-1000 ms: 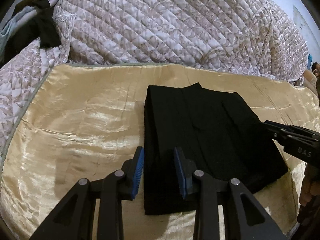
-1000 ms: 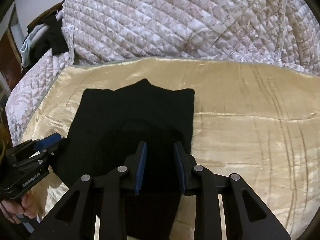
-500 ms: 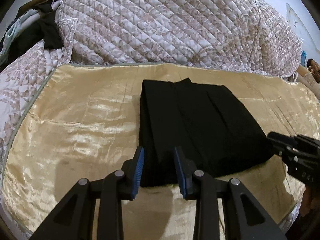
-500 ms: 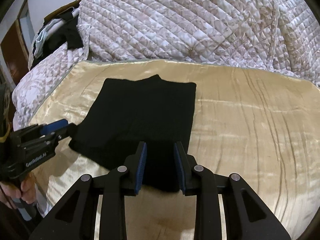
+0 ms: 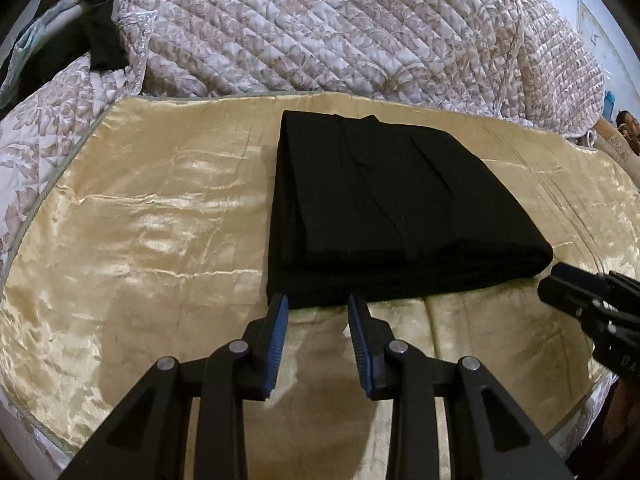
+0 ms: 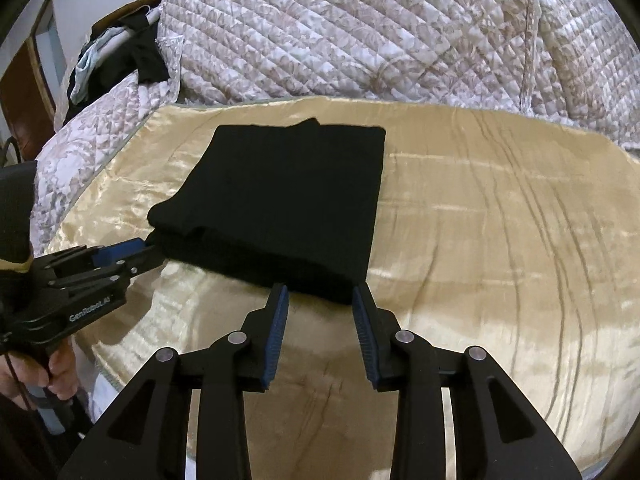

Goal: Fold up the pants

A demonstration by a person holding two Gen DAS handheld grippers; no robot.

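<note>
From the left wrist view, one pair of black pants [image 5: 384,208] lies folded into a thick rectangle on the gold satin sheet [image 5: 152,216] that covers the bed. The left gripper [image 5: 318,300] sits at the near edge of the pants, its two blue-padded fingers [image 5: 279,328] apart with only sheet between them; the jaws are open and hold nothing. At the right edge of this view the right gripper [image 5: 560,284] comes in, its tip just beside the near right corner of the pants. One quilted floral bedspread [image 5: 340,28] is heaped behind the sheet, and a small pile of dark and pale clothes [image 5: 68,40] lies at the far left.

From the right wrist view, the same single folded pants [image 6: 280,200] rest on the sheet [image 6: 500,240], left of centre. The right gripper [image 6: 320,292] hovers at the near right corner of the pants; its jaws are opening, and nothing is pinched between the two pads. The left gripper [image 6: 140,250] shows at the left, its tip by the near left corner of the pants, held by one hand [image 6: 44,376]. The bedspread [image 6: 380,32] fills the background, the clothes pile [image 6: 116,60] at its left.
</note>
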